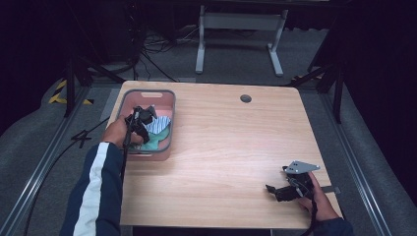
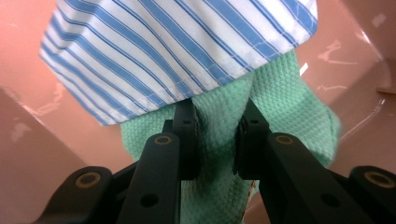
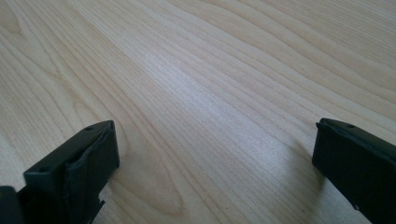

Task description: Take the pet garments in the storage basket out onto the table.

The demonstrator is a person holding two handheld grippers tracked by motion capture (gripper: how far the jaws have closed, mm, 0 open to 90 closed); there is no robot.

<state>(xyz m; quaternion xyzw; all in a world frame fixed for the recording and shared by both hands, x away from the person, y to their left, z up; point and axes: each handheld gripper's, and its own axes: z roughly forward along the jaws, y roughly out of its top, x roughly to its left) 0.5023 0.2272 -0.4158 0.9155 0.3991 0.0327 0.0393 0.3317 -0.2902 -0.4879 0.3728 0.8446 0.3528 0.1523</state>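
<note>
A pink bin (image 1: 147, 94) stands at the table's left edge with cloths in it. My left gripper (image 1: 140, 119) reaches into it. In the left gripper view its jaws pinch a fold of a green waffle-weave cloth (image 2: 219, 140), and the left gripper (image 2: 217, 140) is shut on that fold. A blue-and-white striped cloth (image 2: 177, 46) lies over the green one; it also shows in the high view as the striped cloth (image 1: 158, 124) above the green cloth (image 1: 156, 140). My right gripper (image 1: 278, 189) rests low over the table near the front right, and in its own view the right gripper (image 3: 215, 154) stands wide open over bare wood.
The pink bin's walls (image 2: 28, 140) close in around the left gripper. The wooden table (image 1: 236, 142) has a round grommet (image 1: 246, 98) near its far edge. A white desk frame (image 1: 236, 29) and cables lie on the floor beyond.
</note>
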